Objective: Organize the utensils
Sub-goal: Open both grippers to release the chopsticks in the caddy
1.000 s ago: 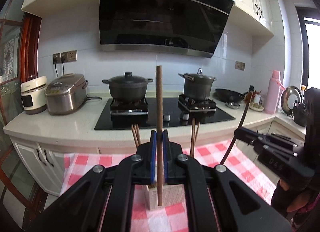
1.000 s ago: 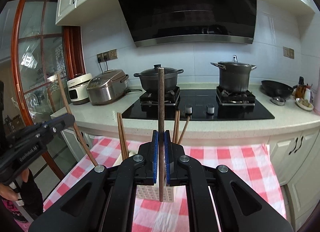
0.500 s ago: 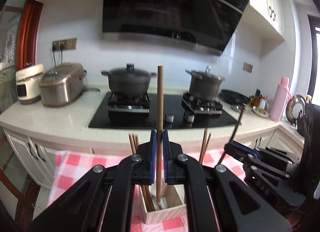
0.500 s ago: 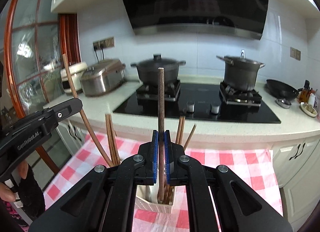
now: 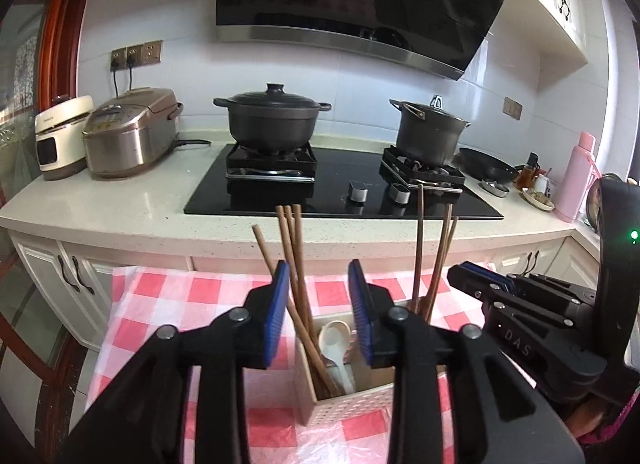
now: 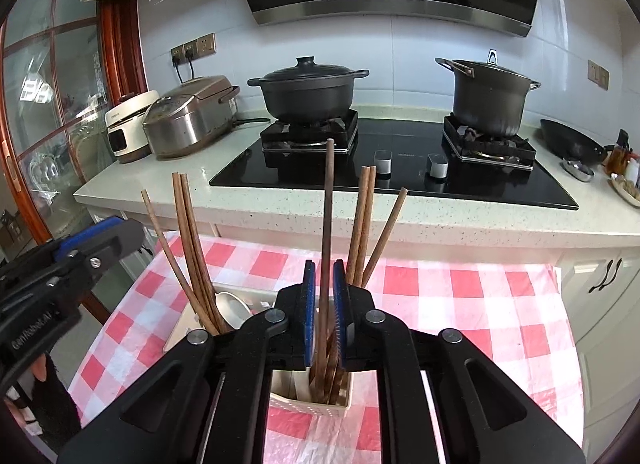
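- My left gripper [image 5: 318, 304] is wide open and holds nothing; its blue pads [image 5: 277, 316] sit on each side of the left chopstick bunch [image 5: 294, 264], not touching it that I can tell
- My right gripper [image 6: 322, 312] is almost closed around one dark chopstick [image 6: 327, 224]; the pads look a tiny bit off the stick, so I cannot tell if it is gripped or just let go
- That stick stands straight up with its low end down inside the white holder [image 6: 312, 400], so I think it is being dropped in tip first so it does not fall over
- The holder stands on the red and white checked cloth [image 6: 460, 304], in front of the counter [image 6: 440, 220]
- The sticks lean out on the holder's walls because they are tall and the box is short
- I count four sticks in the left bunch
- I count three sticks in the right bunch [image 6: 366, 224], plus the dark one in my right gripper
- I see one white spoon [image 5: 336, 340] in the middle part of the holder
- On the stove [image 6: 400, 168] I count two dark pots [image 6: 308, 92], each with a lid, and two cookers [image 6: 188, 116] sit on the counter to the left
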Motion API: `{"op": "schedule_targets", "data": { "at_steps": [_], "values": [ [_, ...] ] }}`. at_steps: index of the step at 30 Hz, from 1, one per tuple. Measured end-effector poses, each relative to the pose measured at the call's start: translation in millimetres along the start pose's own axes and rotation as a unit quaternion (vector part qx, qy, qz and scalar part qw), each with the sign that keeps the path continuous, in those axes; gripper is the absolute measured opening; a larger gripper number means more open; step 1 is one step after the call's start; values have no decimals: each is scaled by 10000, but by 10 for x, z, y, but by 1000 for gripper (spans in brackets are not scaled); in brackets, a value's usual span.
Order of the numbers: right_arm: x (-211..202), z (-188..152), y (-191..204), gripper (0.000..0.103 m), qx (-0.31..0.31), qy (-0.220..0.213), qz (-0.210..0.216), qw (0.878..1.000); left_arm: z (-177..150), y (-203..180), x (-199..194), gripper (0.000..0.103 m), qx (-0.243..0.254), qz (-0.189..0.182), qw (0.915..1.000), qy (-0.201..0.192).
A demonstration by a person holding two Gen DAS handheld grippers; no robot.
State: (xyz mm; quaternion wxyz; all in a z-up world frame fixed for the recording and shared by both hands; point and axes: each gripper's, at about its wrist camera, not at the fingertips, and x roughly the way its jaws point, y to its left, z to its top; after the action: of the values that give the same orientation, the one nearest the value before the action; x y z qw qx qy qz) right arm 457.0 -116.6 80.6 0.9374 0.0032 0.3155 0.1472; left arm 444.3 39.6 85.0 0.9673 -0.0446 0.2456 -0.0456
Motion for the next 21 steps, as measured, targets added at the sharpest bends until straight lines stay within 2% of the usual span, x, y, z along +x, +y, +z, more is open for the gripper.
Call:
{"op": "schedule_targets", "data": {
  "at_steps": [1,2,6,7,8,9,10,13,15,18,21],
  "values": [
    [-17,-8,-25,22,41,-17,6,10000,-5,16,-38,45,-3,61,10000,-71],
    [-43,-16,-52,23,78,-35,14,10000,-2,24,-72,48,-5,99,9999,-114],
    [-234,-47,-118,29,122,-196,-26,9997,-14,26,-281,77,6,349,9986,-408],
    [-311,-58,-116,38,107,-278,-30,9996,-29,25,-367,85,11,410,9977,-541],
    [-418,-82,-113,45,82,-417,-30,9991,-42,24,-450,89,14,470,9967,-658],
    [-519,-116,-101,58,59,-557,-29,9984,-59,26,-545,96,11,543,9955,-776],
    [-608,-151,-85,65,36,-672,-30,9977,-78,28,-608,98,4,604,9945,-859],
    [-812,-307,-52,73,-31,-893,-59,9960,-186,9,-845,98,0,769,9912,-1079],
    [-894,-405,-52,78,-32,-983,-98,9951,-262,-10,-934,98,40,857,9903,-1093],
    [-1011,-568,-97,83,90,-1099,-110,9938,-427,-68,-1024,98,176,1028,9888,-1071],
    [-1062,-702,-122,84,235,-1054,62,9941,-553,-114,-1080,98,287,1082,9879,-1072]
  ]
}}
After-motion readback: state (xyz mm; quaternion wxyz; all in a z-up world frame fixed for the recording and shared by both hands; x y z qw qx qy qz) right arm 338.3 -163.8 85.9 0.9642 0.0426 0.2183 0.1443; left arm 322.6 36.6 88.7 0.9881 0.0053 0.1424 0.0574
